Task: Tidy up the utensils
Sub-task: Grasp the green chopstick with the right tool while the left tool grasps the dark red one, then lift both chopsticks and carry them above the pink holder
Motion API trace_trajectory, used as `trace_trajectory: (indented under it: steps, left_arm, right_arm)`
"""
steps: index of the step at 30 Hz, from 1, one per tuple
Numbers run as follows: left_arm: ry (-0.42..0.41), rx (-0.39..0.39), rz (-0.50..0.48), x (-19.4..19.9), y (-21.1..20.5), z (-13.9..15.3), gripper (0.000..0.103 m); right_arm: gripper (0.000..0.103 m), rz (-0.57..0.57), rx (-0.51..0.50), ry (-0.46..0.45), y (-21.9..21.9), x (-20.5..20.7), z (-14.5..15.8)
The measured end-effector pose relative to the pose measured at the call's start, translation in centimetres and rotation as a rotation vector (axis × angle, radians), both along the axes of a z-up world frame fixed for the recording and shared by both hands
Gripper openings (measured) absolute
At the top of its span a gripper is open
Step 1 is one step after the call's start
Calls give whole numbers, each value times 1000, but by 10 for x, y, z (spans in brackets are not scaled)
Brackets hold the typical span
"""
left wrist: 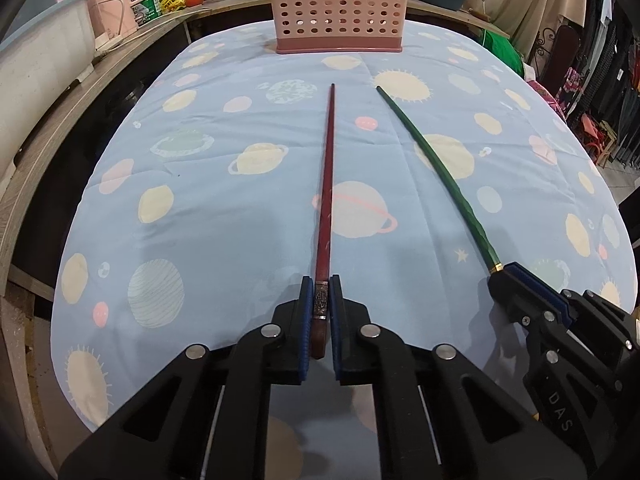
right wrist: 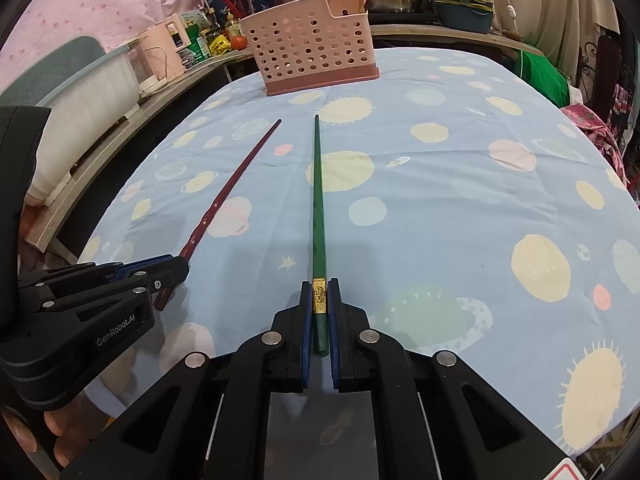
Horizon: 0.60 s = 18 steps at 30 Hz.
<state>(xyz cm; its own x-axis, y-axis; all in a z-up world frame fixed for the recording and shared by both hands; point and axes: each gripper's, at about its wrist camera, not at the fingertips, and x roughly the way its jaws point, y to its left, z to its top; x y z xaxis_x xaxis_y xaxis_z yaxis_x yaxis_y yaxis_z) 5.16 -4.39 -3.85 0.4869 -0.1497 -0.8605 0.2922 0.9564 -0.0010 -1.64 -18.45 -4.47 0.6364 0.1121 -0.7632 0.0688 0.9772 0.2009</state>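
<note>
Your counter (left wrist: 200, 208) fills both views, draped in a pale blue cloth printed with planets and suns. At its far edge stands the pink perforated utensil basket (left wrist: 338, 8), upright, with several chopsticks already poking out of its raised rear compartment in the right wrist view. Your left gripper (left wrist: 320, 312) has its jaws clamped on the thick end of the red chopstick (left wrist: 327, 184), the blue pads pressing on its decorated band, and the stick runs straight ahead toward the basket with its tip well short of it. Your right gripper (right wrist: 321, 300) has its jaws clamped the same way on the gold band of the green chopstick (right wrist: 318, 200), which also points at the basket. The two chopsticks lie side by side, apart, red to the left of green. Your fingers (right wrist: 56, 424) show under the left gripper.
</note>
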Motion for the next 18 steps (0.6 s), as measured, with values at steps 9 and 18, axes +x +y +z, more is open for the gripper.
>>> trace_trajectory:
  steps: [9, 18]
  left_arm:
    - [-8, 8, -15, 0, 0, 0, 7]
    - [-9, 3, -19, 0, 1, -1, 7]
  right_arm:
    - [7, -8, 3, 4, 0, 1, -1]
    - [7, -8, 0, 8, 0, 1, 0]
